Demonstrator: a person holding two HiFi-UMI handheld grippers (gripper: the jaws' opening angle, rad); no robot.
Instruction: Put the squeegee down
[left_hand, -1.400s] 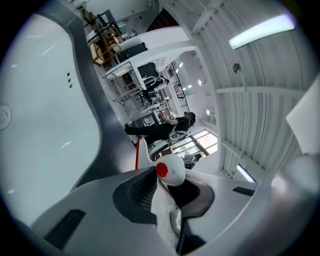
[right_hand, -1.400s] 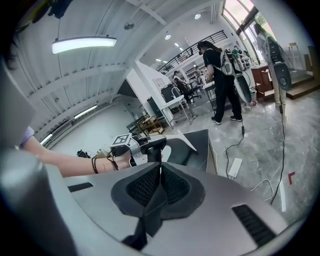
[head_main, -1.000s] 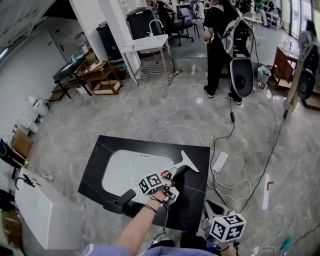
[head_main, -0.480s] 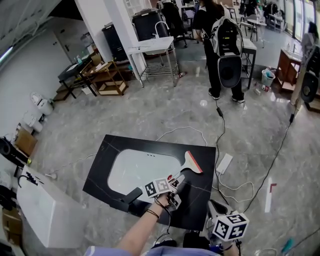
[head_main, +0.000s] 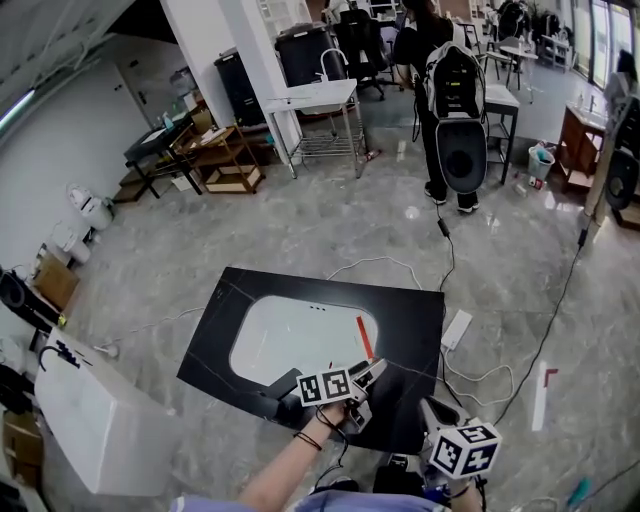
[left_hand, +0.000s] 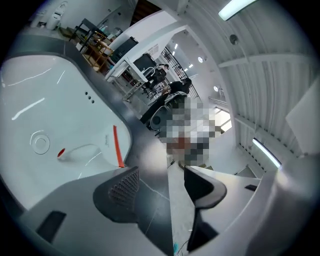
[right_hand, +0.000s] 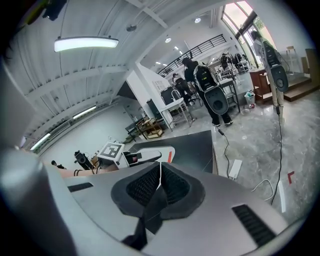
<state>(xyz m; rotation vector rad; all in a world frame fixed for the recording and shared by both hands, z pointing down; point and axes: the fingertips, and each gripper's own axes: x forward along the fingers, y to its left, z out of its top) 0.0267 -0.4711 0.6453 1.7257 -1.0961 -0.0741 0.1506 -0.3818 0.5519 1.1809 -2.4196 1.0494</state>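
**Item: squeegee** (left_hand: 90, 150). Lies flat in the white basin (head_main: 290, 345) set into the black tabletop (head_main: 410, 320). Its red blade strip rests at the basin's near-right rim and its white handle points in toward the drain. Nothing touches it.

**Left gripper** (left_hand: 162, 182). Fingers stand wide apart with only bare tabletop between them. It sits just short of the basin's near-right corner, pointing at the squeegee.

**Right gripper** (right_hand: 159, 186). Fingers pressed together, nothing between them. Held low at the person's right, off the tabletop's near edge.

**Change noted.** A second ago the left fingers were clamped on the handle, with the blade out over the black surface. Half a second ago the blade was still propped up from the gripper. Now the fingers have let go and drawn back toward the person, and the squeegee rests on its own.

**Bearing on task.** Judged done: the squeegee is down and released. What remains, at most, is taking the left gripper clear.
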